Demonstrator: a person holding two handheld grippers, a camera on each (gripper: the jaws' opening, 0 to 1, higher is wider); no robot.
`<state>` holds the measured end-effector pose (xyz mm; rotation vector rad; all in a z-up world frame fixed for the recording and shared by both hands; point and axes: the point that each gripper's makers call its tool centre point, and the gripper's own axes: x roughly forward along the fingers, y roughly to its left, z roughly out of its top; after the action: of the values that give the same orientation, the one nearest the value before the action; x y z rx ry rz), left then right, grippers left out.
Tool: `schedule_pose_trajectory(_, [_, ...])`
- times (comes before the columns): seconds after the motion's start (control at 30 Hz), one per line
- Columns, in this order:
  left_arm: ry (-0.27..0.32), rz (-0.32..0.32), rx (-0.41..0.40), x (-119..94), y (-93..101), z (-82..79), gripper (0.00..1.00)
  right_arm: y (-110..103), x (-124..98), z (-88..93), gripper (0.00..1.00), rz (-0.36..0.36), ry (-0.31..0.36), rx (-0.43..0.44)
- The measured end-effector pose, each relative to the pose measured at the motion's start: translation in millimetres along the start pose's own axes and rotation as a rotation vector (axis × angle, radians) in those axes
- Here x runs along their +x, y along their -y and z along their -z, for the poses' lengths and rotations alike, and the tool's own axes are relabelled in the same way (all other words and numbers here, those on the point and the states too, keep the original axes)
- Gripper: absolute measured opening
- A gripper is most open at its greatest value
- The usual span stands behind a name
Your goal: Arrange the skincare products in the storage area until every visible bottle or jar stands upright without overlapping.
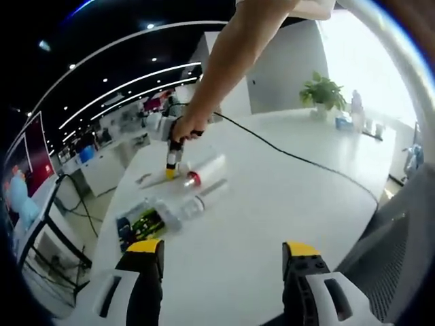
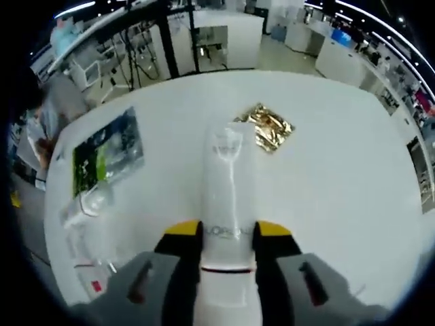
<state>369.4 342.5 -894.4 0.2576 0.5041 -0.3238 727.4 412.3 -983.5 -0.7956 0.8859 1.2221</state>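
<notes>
My right gripper [image 2: 228, 239] is clenched on a white tube [image 2: 230, 193] with L'Oréal lettering, its yellow-tipped jaws pressing the tube's sides just above a thin red band; the tube runs forward from the jaws, over the white table [image 2: 340, 170]. In the left gripper view I see that same gripper [image 1: 172, 163] held down at the table among the products, the white tube [image 1: 207, 168] lying beside a clear bottle [image 1: 197, 202] and a flat green-printed packet [image 1: 139, 223]. My left gripper [image 1: 223, 257] hangs released and holding nothing, well back from the cluster. To stand the tube properly, I judge I should rotate my wrist until its flat cap end faces the table, lower it onto bare surface apart from the clear bottle and the crumpled gold wrapper [image 2: 270, 126], and let go only once it feels settled. A tall narrow tube tips easily, so a slow, straight release matters, and the left gripper can steady it if it wobbles.
</notes>
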Motion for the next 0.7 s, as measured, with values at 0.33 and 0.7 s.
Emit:
schedule_pose_trajectory(0.33, [0.003, -0.002, 0.01, -0.7, 0.3, -0.7, 0.72, 1.0, -27.0, -8.7, 0.24, -0.004, 0.049, 0.021])
schedule_pose_trajectory(0.7, [0.017, 0.007, 0.015, -1.8, 1.3, -3.1, 0.71, -13.4, -110.7, -17.9, 0.24, 0.02, 0.299, 0.211])
